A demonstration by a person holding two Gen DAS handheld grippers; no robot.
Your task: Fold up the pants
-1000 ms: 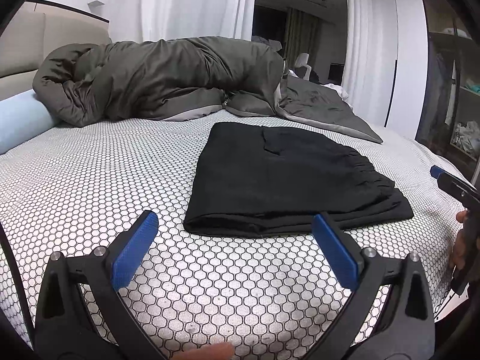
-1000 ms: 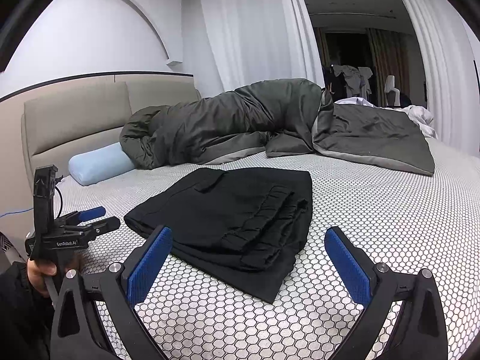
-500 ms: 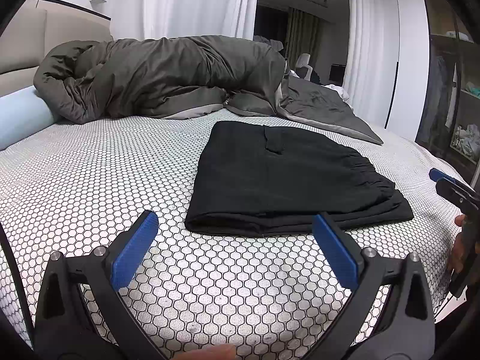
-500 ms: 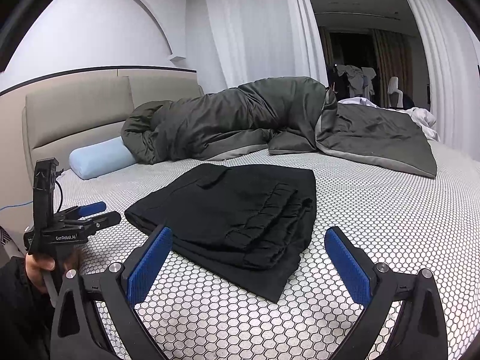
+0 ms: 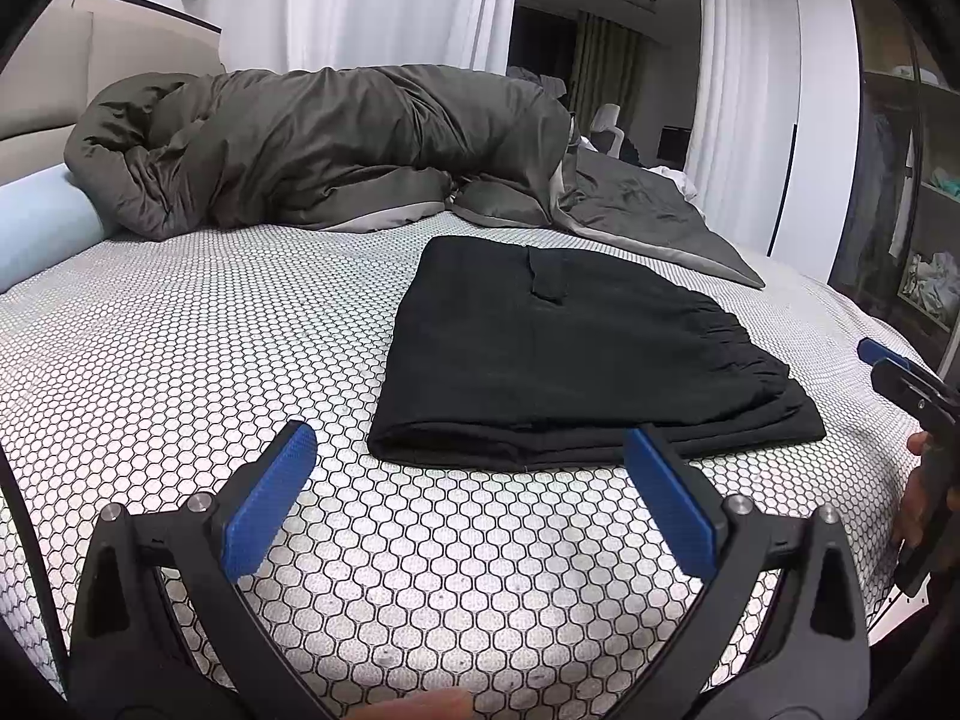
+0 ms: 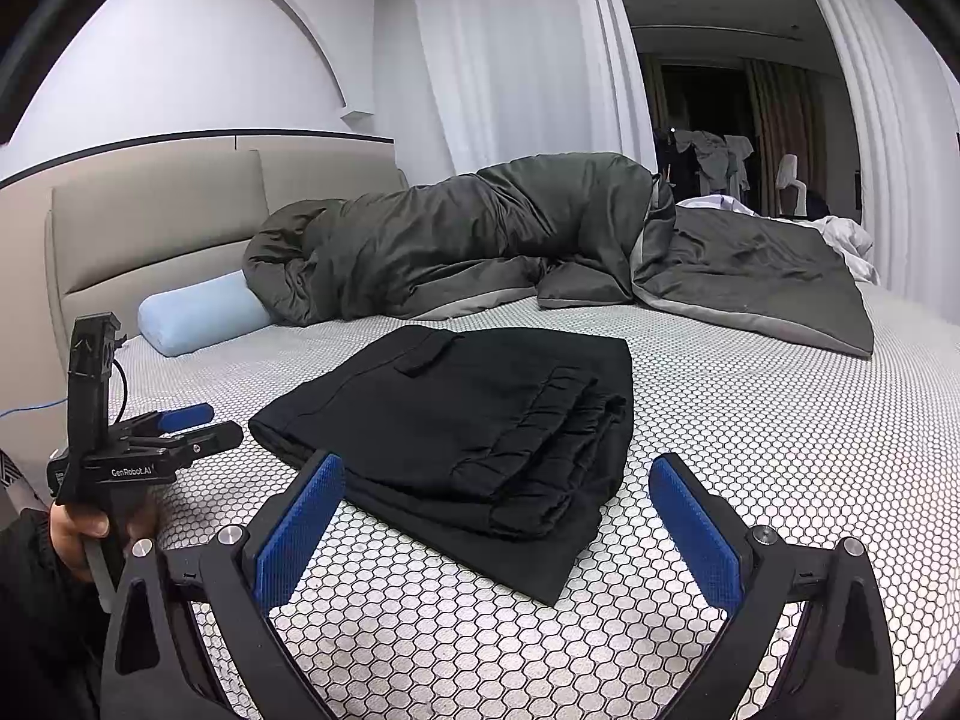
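Black pants (image 5: 558,354) lie folded in a flat rectangle on the hexagon-patterned bed sheet (image 5: 198,330), elastic waistband on the right. They also show in the right wrist view (image 6: 480,420). My left gripper (image 5: 474,480) is open and empty, held just short of the pants' near edge. My right gripper (image 6: 498,516) is open and empty, near the waistband corner. The left gripper shows at the left of the right wrist view (image 6: 198,426). The right gripper shows at the right edge of the left wrist view (image 5: 894,366).
A bunched dark grey-green duvet (image 5: 312,144) lies across the back of the bed. A light blue bolster pillow (image 6: 204,312) sits by the beige headboard (image 6: 162,222). White curtains (image 6: 510,60) hang behind. A wardrobe (image 5: 906,192) stands past the bed's right edge.
Both grippers have drifted slightly; the views have tilted down a little. The pants have not moved and both grippers stay open.
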